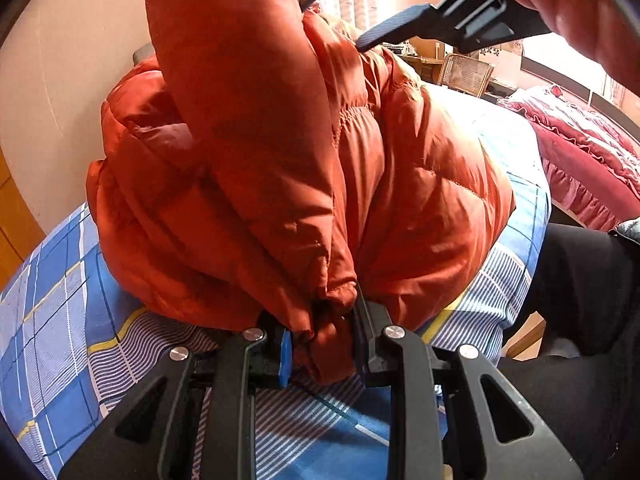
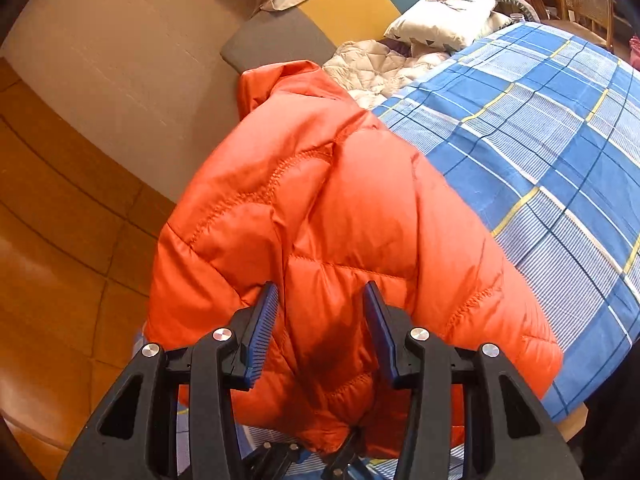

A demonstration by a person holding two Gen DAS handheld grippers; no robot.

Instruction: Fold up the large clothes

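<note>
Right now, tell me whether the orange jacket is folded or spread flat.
Neither: orange jacket is bunched, left claw pinching its edge above the plaid sheet.

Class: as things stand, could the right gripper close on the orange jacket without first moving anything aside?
Probably yes. The right gripper is open right above the orange jacket, with nothing between them; the left gripper grips the jacket's lower edge, apart from it.
</note>
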